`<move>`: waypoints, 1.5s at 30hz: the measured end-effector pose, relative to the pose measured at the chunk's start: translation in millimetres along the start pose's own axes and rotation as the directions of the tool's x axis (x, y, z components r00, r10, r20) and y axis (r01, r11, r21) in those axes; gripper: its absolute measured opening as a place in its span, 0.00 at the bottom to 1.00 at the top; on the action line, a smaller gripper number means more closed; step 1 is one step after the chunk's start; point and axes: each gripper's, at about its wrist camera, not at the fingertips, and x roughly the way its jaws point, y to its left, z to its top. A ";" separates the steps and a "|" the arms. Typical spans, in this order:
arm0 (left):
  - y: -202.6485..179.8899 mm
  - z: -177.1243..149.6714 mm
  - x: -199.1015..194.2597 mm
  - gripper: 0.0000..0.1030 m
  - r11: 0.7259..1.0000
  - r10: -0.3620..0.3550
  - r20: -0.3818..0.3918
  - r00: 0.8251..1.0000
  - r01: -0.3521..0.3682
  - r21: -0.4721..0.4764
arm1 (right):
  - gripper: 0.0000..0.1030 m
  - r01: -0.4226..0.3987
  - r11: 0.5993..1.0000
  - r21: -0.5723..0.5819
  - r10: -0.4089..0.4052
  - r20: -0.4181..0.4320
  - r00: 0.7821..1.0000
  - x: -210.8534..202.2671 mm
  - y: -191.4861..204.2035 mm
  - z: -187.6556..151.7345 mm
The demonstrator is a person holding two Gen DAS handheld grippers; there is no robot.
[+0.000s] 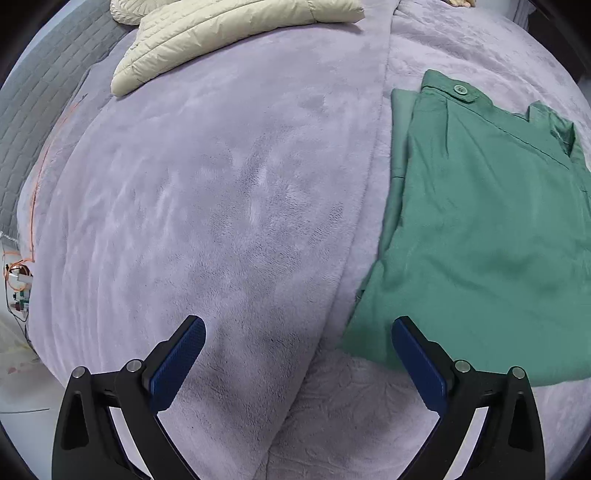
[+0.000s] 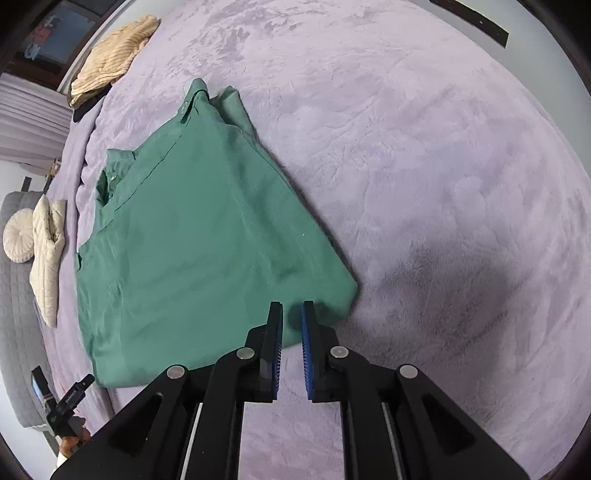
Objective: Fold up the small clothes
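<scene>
A green folded garment [image 1: 480,221] with a buttoned waistband lies flat on the lilac fleece blanket [image 1: 203,203]. In the left wrist view it fills the right side. My left gripper [image 1: 298,325] hangs above the blanket just left of the garment's near corner, open wide with nothing between its blue pads. In the right wrist view the garment [image 2: 207,236] spreads across the left middle. My right gripper [image 2: 292,306] hovers over its near right corner, jaws a narrow gap apart, open, with no cloth pinched between them.
A cream quilted jacket [image 1: 221,33] lies at the far side, also seen as the jacket [image 2: 46,258] beside a round cushion [image 2: 16,236]. A beige knit sweater [image 2: 114,55] sits at the bed's corner. A blanket fold [image 1: 369,184] runs beside the garment. Cables [image 1: 18,280] hang off the left edge.
</scene>
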 end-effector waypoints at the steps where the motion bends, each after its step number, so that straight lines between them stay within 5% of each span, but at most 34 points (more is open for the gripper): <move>1: -2.7 -3.4 -3.5 0.99 1.000 -0.011 0.002 1.000 0.011 0.010 | 0.21 -0.002 1.000 -0.003 0.002 0.001 1.000 -2.4 3.2 -4.7; 6: -18.1 -18.9 -19.9 0.99 0.997 -0.045 0.005 0.999 0.045 0.065 | 0.38 -0.013 1.000 -0.018 0.013 0.002 1.000 -9.4 22.3 -19.9; 26: -15.5 -32.3 -45.6 0.99 0.974 -0.136 0.013 0.991 0.132 0.185 | 0.55 -0.060 0.997 -0.052 0.059 -0.021 0.998 -20.0 83.0 -85.9; 37: -11.0 -37.2 -47.4 0.99 0.968 -0.152 0.023 0.988 0.144 0.203 | 0.78 -0.071 0.993 -0.098 0.070 -0.015 0.997 -18.6 117.7 -111.7; 45: -11.4 -38.7 -47.3 0.99 0.961 -0.167 0.018 0.986 0.158 0.228 | 0.83 -0.089 0.987 -0.136 0.088 -0.011 0.996 -12.8 139.1 -125.5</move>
